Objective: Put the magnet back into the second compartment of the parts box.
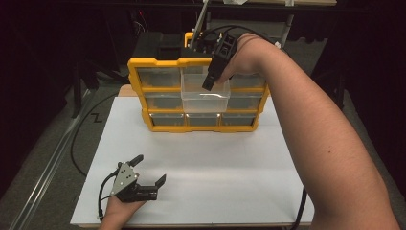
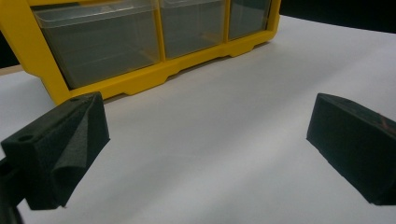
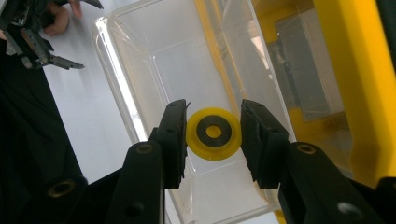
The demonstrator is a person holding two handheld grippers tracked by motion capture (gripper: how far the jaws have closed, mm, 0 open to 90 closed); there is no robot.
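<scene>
Yellow disc between right gripper pads

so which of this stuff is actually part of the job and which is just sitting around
In the job:
- right gripper, shut on the yellow disc
- pulled-out clear drawer
- yellow organizer

Lying about:
- left gripper, open, over the white board
- black cable

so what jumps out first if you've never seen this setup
The yellow drawer cabinet at the far side of the white table, with one clear drawer pulled out of its middle. Above that drawer, the right gripper holds a yellow disc between its jaws. The left gripper rests open near the table's front edge.
</scene>
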